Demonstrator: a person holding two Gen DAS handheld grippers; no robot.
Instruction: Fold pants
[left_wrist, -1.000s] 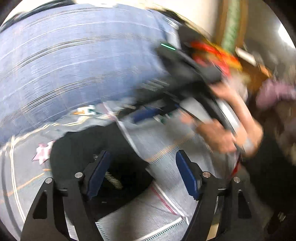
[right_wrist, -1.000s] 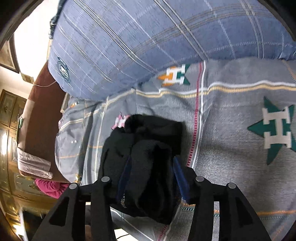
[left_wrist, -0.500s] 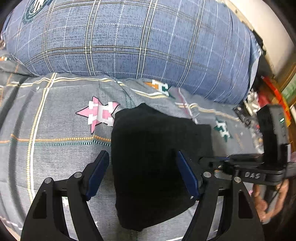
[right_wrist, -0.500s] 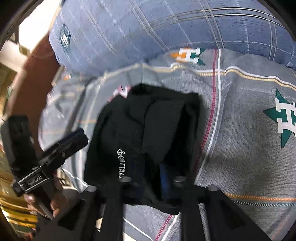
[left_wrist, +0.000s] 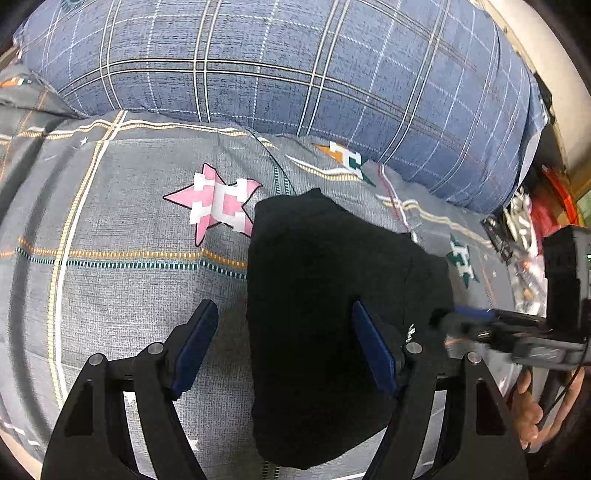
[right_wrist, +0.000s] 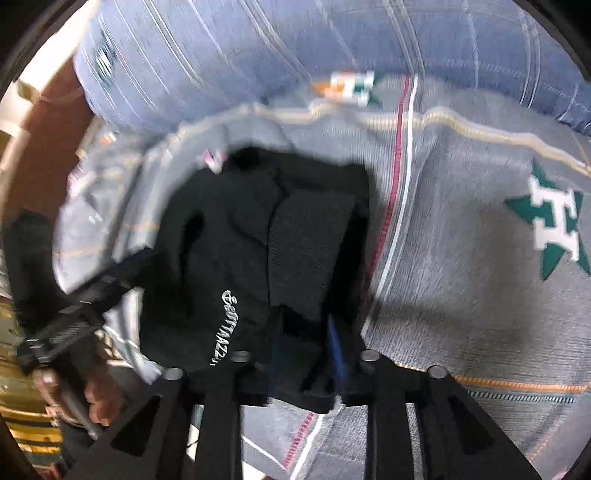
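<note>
Black pants (left_wrist: 325, 314) now compact bundle on bedspread (left_wrist: 122, 295) — left gripper (left_wrist: 284, 347) swung over, spread; right gripper (right_wrist: 306, 332) pinching 6 o'clock edge — fold nearly finished.

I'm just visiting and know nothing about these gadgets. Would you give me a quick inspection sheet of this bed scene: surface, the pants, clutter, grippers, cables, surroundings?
Surface: grey bedspread with star motifs, plaid blue pillow at its far edge.
Job's things: black pants lie on it in a compact fold; white lettering near one edge.
Clutter: small items beside the bed, too blurred to name.
Grippers: left hand-held gripper open over the pants; right hand-held gripper closed on the pants' near edge.
Cables: thin dark cord by the right hand.
Surroundings: brown wooden furniture at the bedside.
</note>
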